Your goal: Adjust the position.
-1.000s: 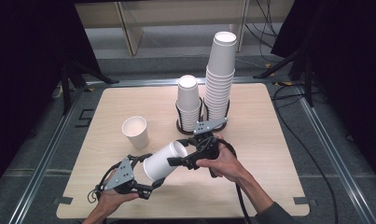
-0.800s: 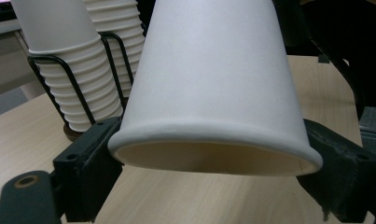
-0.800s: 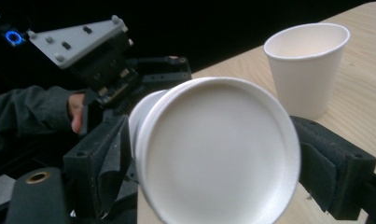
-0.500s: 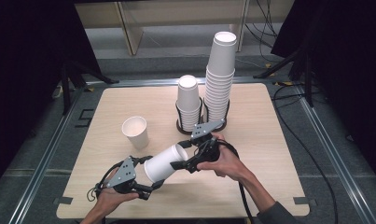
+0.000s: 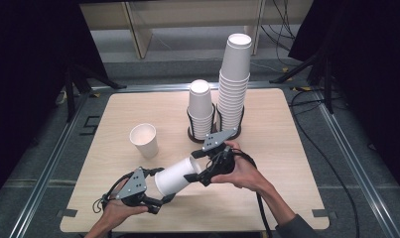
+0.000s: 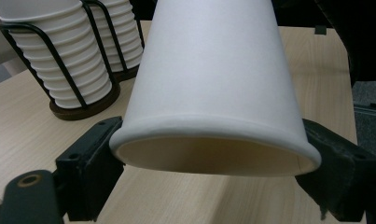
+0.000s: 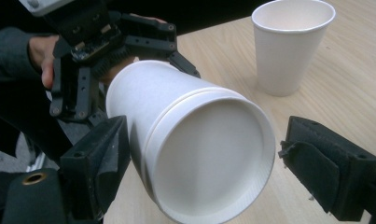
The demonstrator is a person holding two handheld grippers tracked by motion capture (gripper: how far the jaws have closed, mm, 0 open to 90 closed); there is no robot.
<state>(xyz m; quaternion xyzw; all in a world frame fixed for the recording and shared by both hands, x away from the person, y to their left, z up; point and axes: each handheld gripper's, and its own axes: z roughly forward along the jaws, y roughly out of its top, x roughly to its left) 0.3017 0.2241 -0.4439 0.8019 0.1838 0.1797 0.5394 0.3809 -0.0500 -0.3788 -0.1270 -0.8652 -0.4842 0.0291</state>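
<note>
At the left we have the left gripper, low over the near edge of the desk, with a white paper cup lying on its side between it and the right gripper. In the left gripper view the cup's open rim sits between the two black jaws, and both pads touch the rim, one on each side. Those jaws have just been closing, so we read the left gripper as clamped on the cup at its mouth. The cup's mouth faces the left gripper and its base points up and away toward the right one.

Moving right, a second paper cup stands upright and alone on the desk, well apart from the held one.

Further right, the right gripper meets the cup's base end. In the right gripper view the base lies between the jaws: the left jaw sits against the cup wall, while the right jaw stands off it with a clear gap. We take that gripper as wide, not pressing.

Behind both, two stacks of cups stand in black wire holders.
</note>
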